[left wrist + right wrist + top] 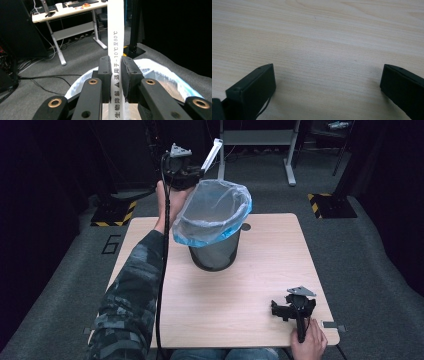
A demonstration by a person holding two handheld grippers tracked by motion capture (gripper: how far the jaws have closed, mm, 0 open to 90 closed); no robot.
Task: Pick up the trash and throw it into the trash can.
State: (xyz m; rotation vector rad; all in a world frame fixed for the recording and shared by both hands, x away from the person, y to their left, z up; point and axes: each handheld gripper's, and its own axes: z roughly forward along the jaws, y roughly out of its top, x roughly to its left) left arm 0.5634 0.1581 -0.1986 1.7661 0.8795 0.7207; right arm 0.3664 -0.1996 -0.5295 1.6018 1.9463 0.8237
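Clamped between the left gripper's jaws, a white printed strip runs toward twelve o'clock above the bag-lined bin; the right gripper rests wide open, empty, at five o'clock on the table.
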